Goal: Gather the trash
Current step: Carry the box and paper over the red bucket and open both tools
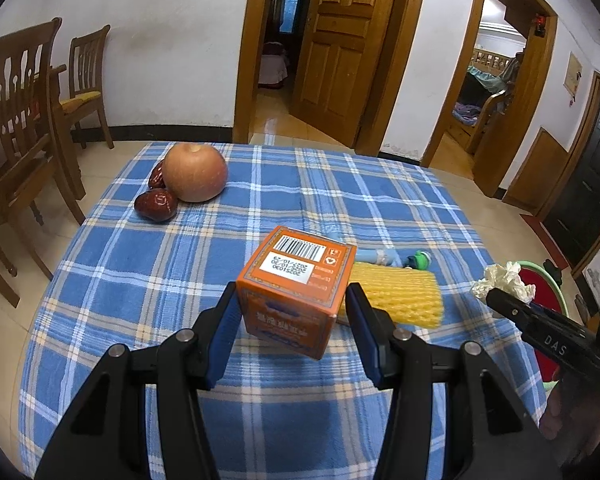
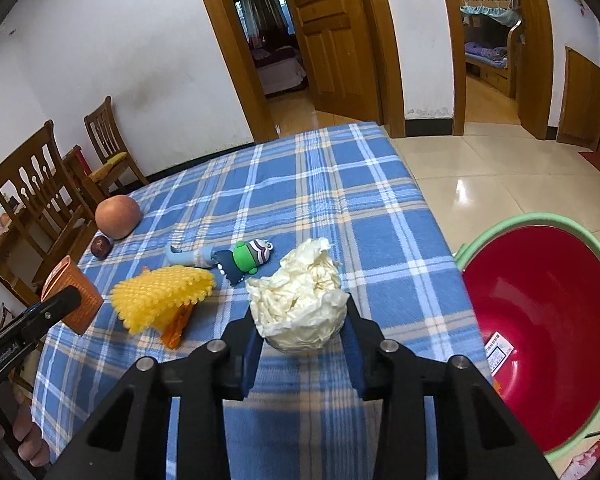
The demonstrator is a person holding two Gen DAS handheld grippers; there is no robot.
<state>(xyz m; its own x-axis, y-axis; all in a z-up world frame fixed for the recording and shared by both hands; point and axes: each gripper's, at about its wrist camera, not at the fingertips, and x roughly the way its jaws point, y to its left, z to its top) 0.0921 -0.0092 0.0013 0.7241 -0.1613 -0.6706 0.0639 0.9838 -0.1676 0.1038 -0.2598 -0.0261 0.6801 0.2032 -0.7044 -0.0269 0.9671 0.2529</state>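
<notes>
My left gripper is shut on a small orange box and holds it over the blue plaid table; the box also shows in the right wrist view. My right gripper is shut on a crumpled white paper wad, near the table's right edge; the wad also shows in the left wrist view. A yellow foam fruit net lies behind the box; it also shows in the right wrist view. A red bin with a green rim stands on the floor right of the table.
An apple and red dates lie at the table's far left. A small green-and-blue toy figure lies mid-table. Wooden chairs stand to the left. Open doorways are behind.
</notes>
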